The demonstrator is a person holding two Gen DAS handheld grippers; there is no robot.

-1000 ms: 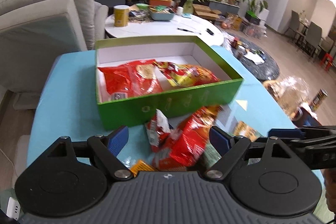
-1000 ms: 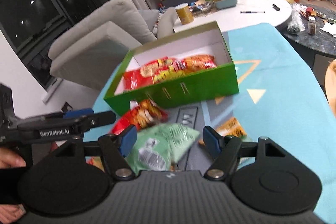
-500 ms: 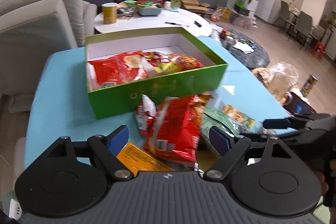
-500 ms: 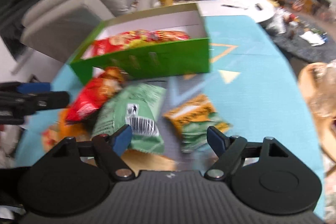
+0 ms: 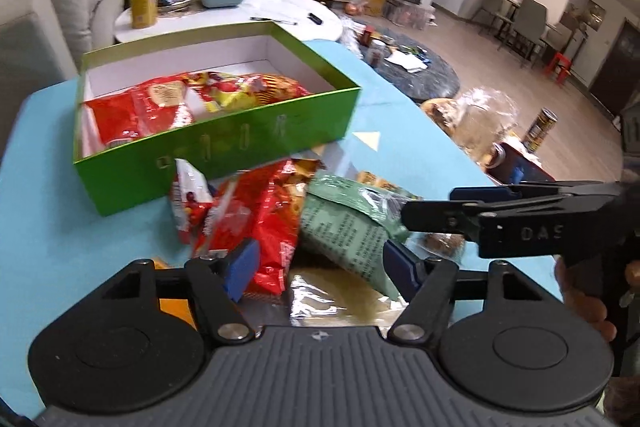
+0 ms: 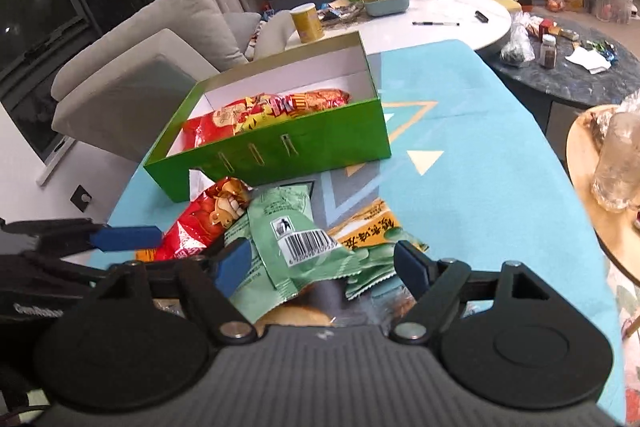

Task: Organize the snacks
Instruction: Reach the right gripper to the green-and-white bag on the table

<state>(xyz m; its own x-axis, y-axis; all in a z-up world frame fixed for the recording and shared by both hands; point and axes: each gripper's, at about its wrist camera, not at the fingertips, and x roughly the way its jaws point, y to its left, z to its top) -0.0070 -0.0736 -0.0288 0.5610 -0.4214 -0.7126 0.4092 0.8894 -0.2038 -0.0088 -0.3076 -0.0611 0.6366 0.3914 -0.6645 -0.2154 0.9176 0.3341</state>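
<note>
A green open box [image 5: 216,155] [image 6: 280,147] on the light blue table holds several red and yellow snack bags [image 5: 160,103]. In front of it lies a pile: a red bag [image 5: 260,219] [image 6: 200,223], a green bag [image 5: 348,231] [image 6: 296,239] with a barcode, and an orange-green packet [image 6: 372,227]. My left gripper [image 5: 320,267] is low over the pile with its jaws closing; the red and green bags' ends lie between them, not pinched. My right gripper [image 6: 324,265] stands open astride the green bag. Each gripper shows side-on in the other view.
A grey sofa [image 6: 132,67] stands left of the table. Behind the box is a white round table [image 5: 224,15] with a yellow can [image 5: 142,7]. A dark round table [image 6: 580,67] and a wooden side table [image 6: 592,195] with a plastic bag stand to the right.
My left gripper came in over the pile and its jaws narrowed. My right gripper's jaws widened, and the green bag now lies loose between them.
</note>
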